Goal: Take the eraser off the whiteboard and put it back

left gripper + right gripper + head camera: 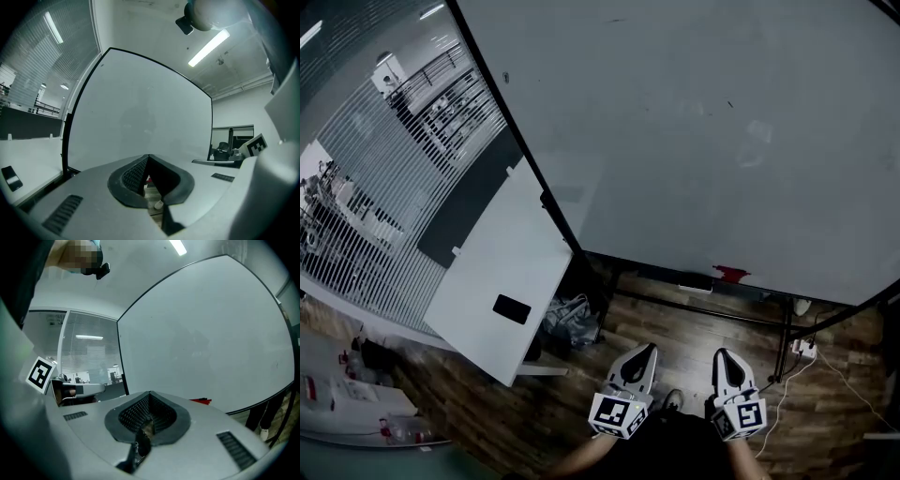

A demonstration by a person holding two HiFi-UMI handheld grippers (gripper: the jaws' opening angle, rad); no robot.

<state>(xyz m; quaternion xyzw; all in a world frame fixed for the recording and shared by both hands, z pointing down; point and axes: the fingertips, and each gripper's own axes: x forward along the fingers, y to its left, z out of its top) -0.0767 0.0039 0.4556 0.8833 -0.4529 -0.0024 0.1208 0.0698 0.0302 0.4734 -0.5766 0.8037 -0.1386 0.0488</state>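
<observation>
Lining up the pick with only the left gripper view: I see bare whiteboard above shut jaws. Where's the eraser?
Observer: The red eraser sits at the whiteboard bottom edge, straight ahead of the right gripper in the head view.
Operator: Is that gripper free?
Observer: Yes. The right gripper view shows its jaws shut with nothing between them.
Operator: Anything beside the eraser?
Observer: A dark object lies just left of it along the same edge in the head view; I can't tell what it is.
</observation>
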